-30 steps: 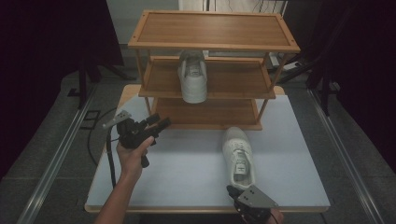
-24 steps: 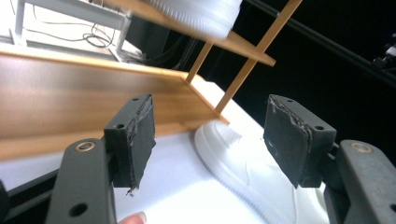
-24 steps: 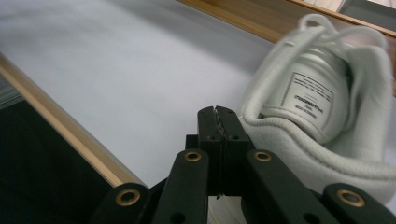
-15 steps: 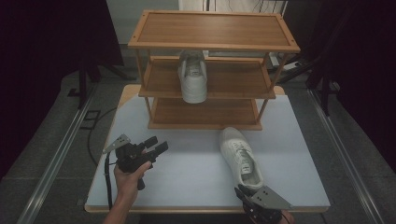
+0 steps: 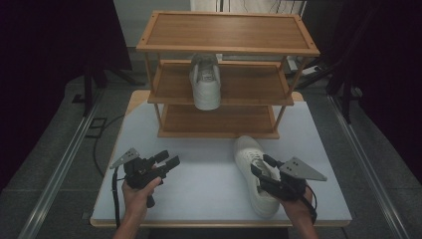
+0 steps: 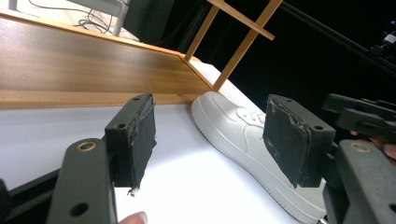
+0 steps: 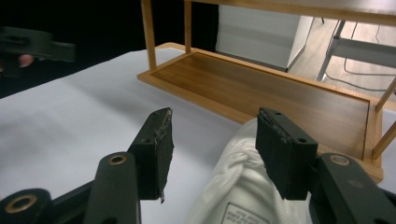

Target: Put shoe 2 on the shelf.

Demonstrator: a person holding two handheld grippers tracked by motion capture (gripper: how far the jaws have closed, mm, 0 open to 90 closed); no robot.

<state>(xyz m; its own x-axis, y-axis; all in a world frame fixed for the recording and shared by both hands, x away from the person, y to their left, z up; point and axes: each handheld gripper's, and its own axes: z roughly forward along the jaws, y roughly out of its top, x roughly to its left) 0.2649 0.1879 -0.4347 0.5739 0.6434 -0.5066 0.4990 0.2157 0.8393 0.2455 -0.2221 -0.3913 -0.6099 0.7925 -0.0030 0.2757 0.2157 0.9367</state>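
Right gripper (image 5: 263, 167) hovers over the white shoe (image 5: 257, 175) on the table (image 5: 209, 174), jaws apart.

We see its jaws have just been opening, and the shoe lies below them with the pads clear of it, its toe towards the wooden rack (image 5: 226, 74). Our left gripper (image 5: 166, 162) sits over the table's left side with its jaws apart and nothing between them, well apart from the shoe; from the left gripper view the shoe (image 6: 243, 140) lies beyond the jaws near the rack's bottom shelf (image 6: 88, 70). Farther back, a second white shoe (image 5: 205, 82) stands on the rack's middle shelf, toe towards us.
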